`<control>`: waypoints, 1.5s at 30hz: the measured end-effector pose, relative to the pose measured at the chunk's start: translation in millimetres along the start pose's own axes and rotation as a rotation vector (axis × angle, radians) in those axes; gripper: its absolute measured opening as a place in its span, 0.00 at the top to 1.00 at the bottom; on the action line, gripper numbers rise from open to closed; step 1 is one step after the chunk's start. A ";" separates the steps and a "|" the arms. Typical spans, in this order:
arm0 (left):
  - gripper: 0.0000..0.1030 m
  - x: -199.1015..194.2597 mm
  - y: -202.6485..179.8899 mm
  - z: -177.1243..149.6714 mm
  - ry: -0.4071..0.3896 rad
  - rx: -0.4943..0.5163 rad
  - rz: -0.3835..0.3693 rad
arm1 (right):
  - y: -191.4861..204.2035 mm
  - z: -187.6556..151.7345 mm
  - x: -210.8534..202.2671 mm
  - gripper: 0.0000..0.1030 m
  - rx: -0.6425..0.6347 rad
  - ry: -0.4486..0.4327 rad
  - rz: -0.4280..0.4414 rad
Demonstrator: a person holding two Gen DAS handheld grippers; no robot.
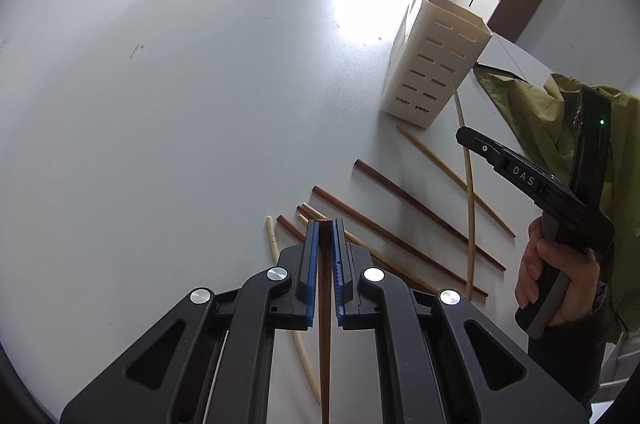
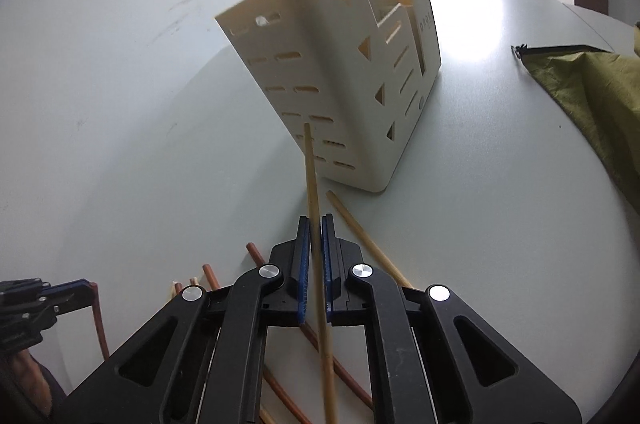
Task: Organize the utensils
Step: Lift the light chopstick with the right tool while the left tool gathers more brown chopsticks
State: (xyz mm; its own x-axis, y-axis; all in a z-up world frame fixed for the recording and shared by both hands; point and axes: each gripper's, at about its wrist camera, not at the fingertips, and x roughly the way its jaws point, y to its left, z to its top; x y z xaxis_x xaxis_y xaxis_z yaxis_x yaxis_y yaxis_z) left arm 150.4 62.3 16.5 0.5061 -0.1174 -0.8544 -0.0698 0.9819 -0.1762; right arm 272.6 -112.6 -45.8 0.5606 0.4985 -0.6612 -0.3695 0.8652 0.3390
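I have a dark brown wooden chopstick clamped in my left gripper and a pale bamboo chopstick in my right gripper, both clear of the white surface, while the rest lie loose near the cream slotted plastic holder (contents hidden) by its far edge.

A: Right tongs?
B: Clamped on a pale chopstick, tip toward the slotted cream holder.
A: Desk?
B: Brown chopsticks scattered beneath; olive cloth at right.
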 end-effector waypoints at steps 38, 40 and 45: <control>0.65 138.0 -31.3 34.6 0.196 0.171 0.119 | -3.5 46.9 -95.5 0.94 -0.020 -0.305 0.093; 0.82 135.9 -31.6 34.8 0.201 0.171 0.124 | -5.6 46.9 -96.7 0.94 -0.015 -0.310 0.094; 0.92 127.7 -27.6 33.5 0.215 0.151 0.082 | -7.8 45.4 -98.5 0.94 -0.006 -0.315 0.103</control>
State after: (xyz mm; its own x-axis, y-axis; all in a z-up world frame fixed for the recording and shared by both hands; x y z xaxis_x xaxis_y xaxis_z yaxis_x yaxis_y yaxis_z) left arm 245.8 25.2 -71.3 0.3084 -0.0492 -0.9500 0.0341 0.9986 -0.0407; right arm 253.9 -166.0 47.0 0.7214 0.5761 -0.3844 -0.4396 0.8098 0.3886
